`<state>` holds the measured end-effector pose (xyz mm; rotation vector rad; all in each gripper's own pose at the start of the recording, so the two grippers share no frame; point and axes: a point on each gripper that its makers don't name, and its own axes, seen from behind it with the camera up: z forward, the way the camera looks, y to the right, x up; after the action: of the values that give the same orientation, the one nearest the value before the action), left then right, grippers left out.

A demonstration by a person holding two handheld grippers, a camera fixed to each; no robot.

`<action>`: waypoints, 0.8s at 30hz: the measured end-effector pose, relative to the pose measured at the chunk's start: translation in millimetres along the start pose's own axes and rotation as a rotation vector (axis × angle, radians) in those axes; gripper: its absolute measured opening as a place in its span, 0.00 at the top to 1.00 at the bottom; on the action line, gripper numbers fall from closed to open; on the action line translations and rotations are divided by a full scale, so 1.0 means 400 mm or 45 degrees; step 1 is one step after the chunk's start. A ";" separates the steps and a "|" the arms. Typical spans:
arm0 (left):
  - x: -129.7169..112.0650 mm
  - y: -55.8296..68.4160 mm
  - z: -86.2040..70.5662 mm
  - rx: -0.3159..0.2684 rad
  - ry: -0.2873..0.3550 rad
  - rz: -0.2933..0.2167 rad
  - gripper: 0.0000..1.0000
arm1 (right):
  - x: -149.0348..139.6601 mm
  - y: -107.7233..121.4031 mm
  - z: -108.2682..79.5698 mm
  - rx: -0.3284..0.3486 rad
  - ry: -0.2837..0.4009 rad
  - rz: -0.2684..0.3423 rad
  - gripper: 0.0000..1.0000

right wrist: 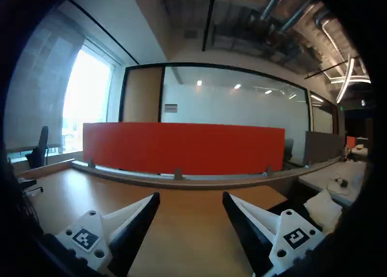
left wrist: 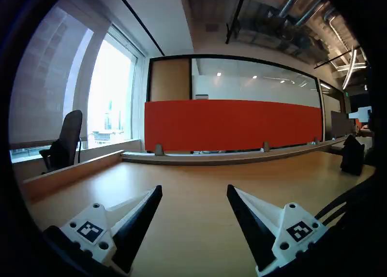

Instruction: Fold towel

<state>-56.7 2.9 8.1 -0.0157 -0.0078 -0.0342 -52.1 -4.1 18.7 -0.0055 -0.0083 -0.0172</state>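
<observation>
My left gripper (left wrist: pixel 193 190) hovers open just above a bare wooden table (left wrist: pixel 203 180), with nothing between its black-edged fingers. My right gripper (right wrist: pixel 190 196) is open too, low over the same kind of wooden tabletop (right wrist: pixel 193 228), and holds nothing. A white crumpled cloth (right wrist: pixel 323 207), possibly the towel, lies at the lower right of the right gripper view, beyond the table's edge. Whether it rests on the neighbouring desk I cannot tell.
A red divider panel (left wrist: pixel 232 124) stands along the table's far edge, with glass walls behind it. A black office chair (left wrist: pixel 65 141) sits by the window at left. A dark object (left wrist: pixel 352 153) stands on the table at far right. A white desk (right wrist: pixel 338 180) adjoins on the right.
</observation>
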 end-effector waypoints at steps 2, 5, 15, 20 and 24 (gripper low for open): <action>0.000 0.001 0.000 0.000 0.000 0.000 0.01 | -0.026 0.015 -0.002 -0.011 0.000 0.020 0.00; 0.000 0.001 -0.001 0.000 0.000 -0.001 0.01 | -0.063 0.039 -0.005 -0.030 0.003 0.045 0.00; 0.001 0.003 0.000 0.000 0.000 -0.001 0.01 | -0.158 0.070 -0.011 -0.045 0.018 0.088 0.00; 0.001 0.004 0.000 0.000 0.000 -0.001 0.01 | -0.204 0.075 -0.009 -0.046 0.003 0.090 0.00; 0.002 0.004 0.000 0.000 0.000 -0.001 0.01 | -0.232 0.075 -0.007 -0.046 -0.013 0.098 0.00</action>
<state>-56.1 4.4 8.0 -0.0160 -0.0078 -0.0349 -144.3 27.6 14.9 -0.0420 -0.0183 0.0596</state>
